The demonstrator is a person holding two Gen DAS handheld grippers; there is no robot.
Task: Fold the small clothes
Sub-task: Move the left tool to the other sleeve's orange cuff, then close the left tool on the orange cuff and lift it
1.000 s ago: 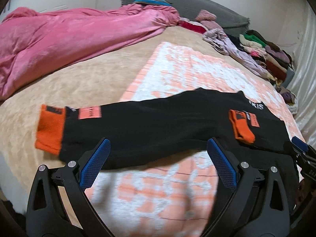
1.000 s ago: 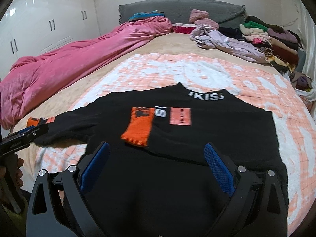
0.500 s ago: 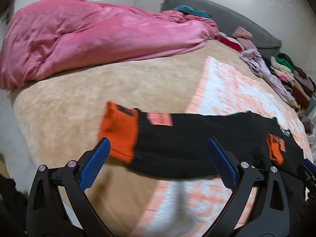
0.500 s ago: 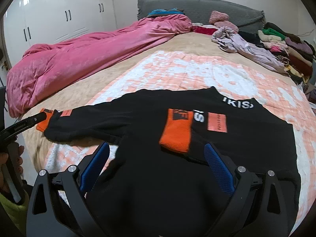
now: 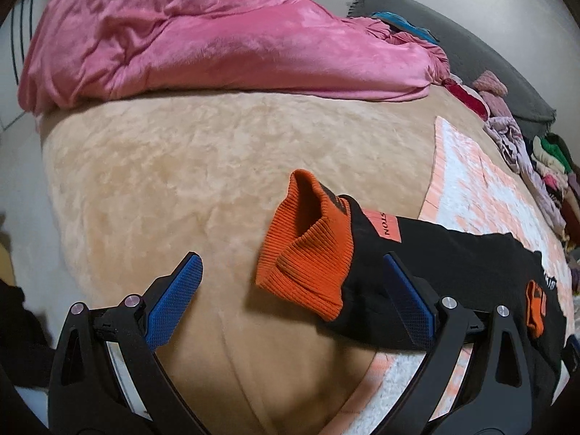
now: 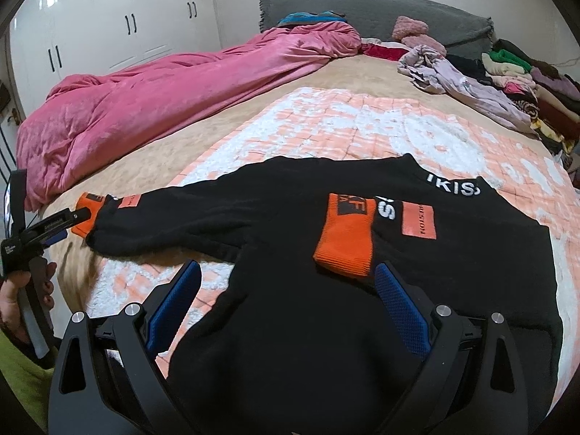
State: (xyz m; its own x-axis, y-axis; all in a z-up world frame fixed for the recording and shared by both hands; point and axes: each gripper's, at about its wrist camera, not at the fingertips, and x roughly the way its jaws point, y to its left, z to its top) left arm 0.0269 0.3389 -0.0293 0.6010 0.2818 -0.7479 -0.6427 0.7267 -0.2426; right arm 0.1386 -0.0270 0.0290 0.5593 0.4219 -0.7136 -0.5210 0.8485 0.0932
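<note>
A black sweater [image 6: 453, 272] with orange cuffs lies flat on the peach-and-white quilt [image 6: 362, 123]. One sleeve is folded across the chest, and its orange cuff [image 6: 344, 235] rests there. The other sleeve [image 5: 453, 253] stretches out to the left over the beige bed cover [image 5: 163, 181]. Its orange cuff [image 5: 308, 250] sits crumpled, with one corner raised, between the fingers of my open left gripper [image 5: 290, 290]. In the right wrist view the left gripper [image 6: 72, 217] touches that cuff [image 6: 87, 206]. My right gripper [image 6: 288, 301] hovers open over the sweater's lower body.
A pink duvet [image 5: 181, 43] is heaped along the far left of the bed. Loose clothes [image 6: 453, 76] and a stacked pile [image 6: 525, 83] lie at the back right by the grey headboard [image 6: 362, 11]. White wardrobes [image 6: 108, 29] stand at the left. The bed's edge drops off near the left gripper.
My left gripper has swung left along the outstretched sleeve to its orange cuff, which now lies between the fingers with a corner lifted. The right gripper has shifted only slightly.
</note>
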